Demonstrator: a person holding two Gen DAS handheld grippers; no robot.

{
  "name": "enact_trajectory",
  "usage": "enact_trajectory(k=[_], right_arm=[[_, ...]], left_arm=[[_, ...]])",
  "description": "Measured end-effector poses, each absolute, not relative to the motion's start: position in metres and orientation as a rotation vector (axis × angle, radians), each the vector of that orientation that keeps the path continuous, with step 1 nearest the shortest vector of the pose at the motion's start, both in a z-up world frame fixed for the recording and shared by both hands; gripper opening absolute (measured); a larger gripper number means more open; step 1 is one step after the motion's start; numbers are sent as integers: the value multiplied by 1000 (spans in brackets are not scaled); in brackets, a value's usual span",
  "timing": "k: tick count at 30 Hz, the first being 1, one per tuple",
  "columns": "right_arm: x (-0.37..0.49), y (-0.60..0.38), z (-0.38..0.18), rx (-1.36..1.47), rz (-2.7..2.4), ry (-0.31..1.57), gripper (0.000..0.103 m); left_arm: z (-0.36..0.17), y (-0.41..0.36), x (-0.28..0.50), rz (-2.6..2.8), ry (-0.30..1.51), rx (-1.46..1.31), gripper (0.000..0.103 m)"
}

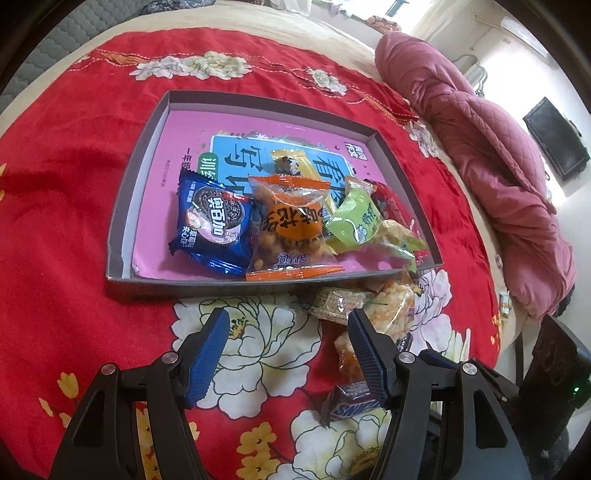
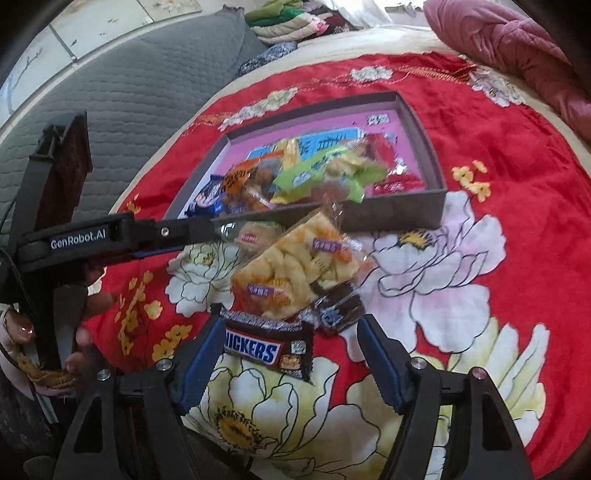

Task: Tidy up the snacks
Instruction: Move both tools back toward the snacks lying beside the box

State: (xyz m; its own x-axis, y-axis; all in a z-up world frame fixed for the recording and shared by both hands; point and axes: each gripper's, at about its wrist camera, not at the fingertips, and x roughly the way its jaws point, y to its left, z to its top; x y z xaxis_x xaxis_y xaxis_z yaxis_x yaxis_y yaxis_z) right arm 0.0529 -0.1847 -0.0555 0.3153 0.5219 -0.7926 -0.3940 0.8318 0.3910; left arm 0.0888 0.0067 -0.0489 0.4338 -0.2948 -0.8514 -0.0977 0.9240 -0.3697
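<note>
A grey shallow box on the red flowered cloth holds a pink book and several snack packs: a blue biscuit pack, an orange peanut pack and a green pack. My left gripper hangs open over the cloth in front of the box, with nothing between its fingers. Loose snacks lie before the box: a yellow puffed-snack bag, a small dark packet and a Snickers bar. My right gripper is open around the Snickers bar; its left pad is at the bar's end, its right pad stands apart.
A pink quilted blanket lies bunched along the right of the bed. A grey quilted cushion and folded clothes sit beyond the cloth. A hand holds the left tool's black arm, which crosses in front of the box.
</note>
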Motion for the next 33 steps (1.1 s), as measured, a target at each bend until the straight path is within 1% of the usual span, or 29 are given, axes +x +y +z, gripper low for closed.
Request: enact_trajectory(k=[4, 9, 12, 14, 16, 33], right_arm=[[52, -180, -61, 128, 632, 1124, 73], [48, -174, -58, 133, 685, 1116, 72], [46, -171, -59, 135, 715, 1122, 64], [46, -170, -59, 136, 726, 1122, 63], [45, -168, -60, 140, 739, 1123, 57], [45, -141, -71, 72, 814, 1170, 57]], left_arm=[[-51, 7, 89, -131, 1129, -396, 68], [-56, 6, 91, -134, 1138, -410, 68], [-59, 4, 92, -151, 1145, -430, 68], [-61, 3, 94, -158, 1151, -445, 68], [-64, 1, 96, -166, 1157, -464, 68], [-89, -1, 120, -206, 1225, -672, 68]])
